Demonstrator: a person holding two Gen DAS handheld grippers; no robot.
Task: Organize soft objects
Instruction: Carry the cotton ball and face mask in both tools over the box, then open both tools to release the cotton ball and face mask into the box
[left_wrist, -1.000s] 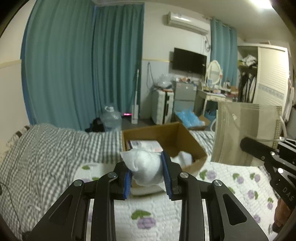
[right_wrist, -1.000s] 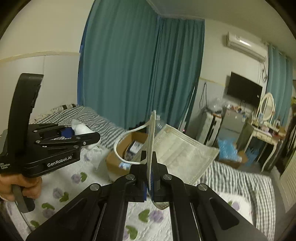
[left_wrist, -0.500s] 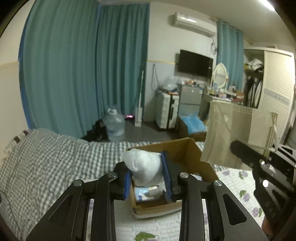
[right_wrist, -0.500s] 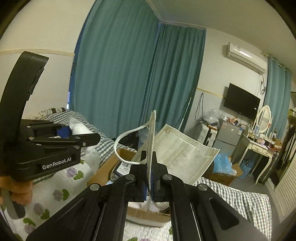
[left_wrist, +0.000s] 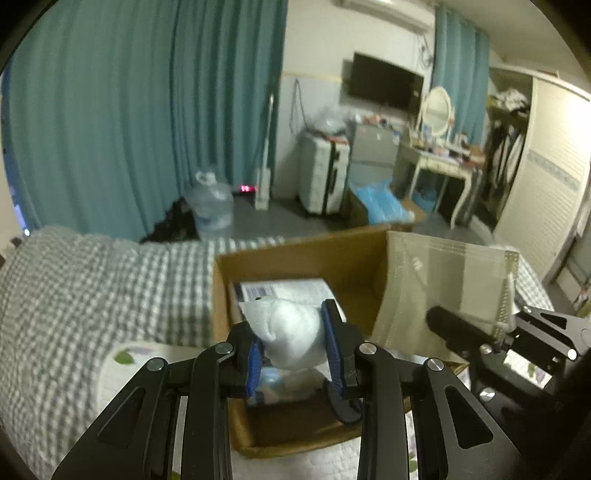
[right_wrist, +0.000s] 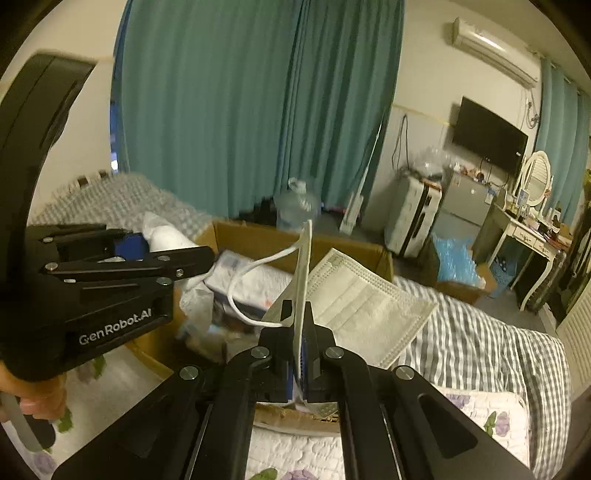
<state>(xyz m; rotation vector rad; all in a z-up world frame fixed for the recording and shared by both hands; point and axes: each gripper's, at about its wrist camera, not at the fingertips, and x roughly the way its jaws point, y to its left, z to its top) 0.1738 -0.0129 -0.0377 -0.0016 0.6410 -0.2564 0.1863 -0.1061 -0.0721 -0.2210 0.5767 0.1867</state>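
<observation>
My left gripper (left_wrist: 293, 343) is shut on a white soft wad (left_wrist: 291, 334) and holds it over the open cardboard box (left_wrist: 295, 254) on the bed. My right gripper (right_wrist: 301, 341) is shut on a white face mask (right_wrist: 354, 306), which stands up over the box's right side; its ear loop (right_wrist: 251, 284) hangs to the left. The mask also shows in the left wrist view (left_wrist: 443, 288), and the left gripper with its wad shows in the right wrist view (right_wrist: 166, 236). The box (right_wrist: 266, 236) holds packets and a book-like pack.
The box sits on a bed with a grey checked blanket (left_wrist: 92, 280) and a floral quilt (right_wrist: 491, 417). Beyond are teal curtains (left_wrist: 147, 110), a water jug (left_wrist: 210, 203), a suitcase (left_wrist: 323, 177) and a dressing table (left_wrist: 439, 158).
Both grippers have moved forward and down over the box, which now fills more of both views. Each still holds its item.
</observation>
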